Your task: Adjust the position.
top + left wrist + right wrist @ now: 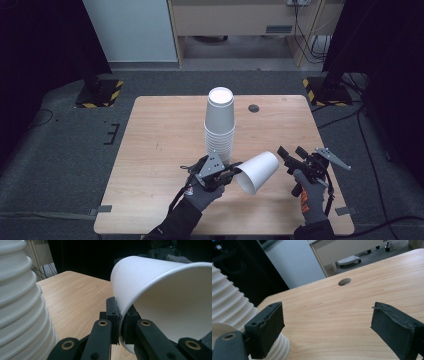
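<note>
Cup stack (219, 125) blocks mid-table — bare table (160, 130) either side lies free.

A single white paper cup (257, 171) is held clear of the wooden table, tipped on its side with its open mouth toward the near edge, its rim pinched. Just beside it stands an upright stack of inverted white cups (220, 125).

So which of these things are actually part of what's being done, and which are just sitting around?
Part of the job:
- single white cup, pinched at its rim by the left gripper
- stack of white cups, upside down on the table
- right gripper, jaws apart, holding nothing

Just there:
- round hole in the tabletop
- cables on the floor behind
</note>
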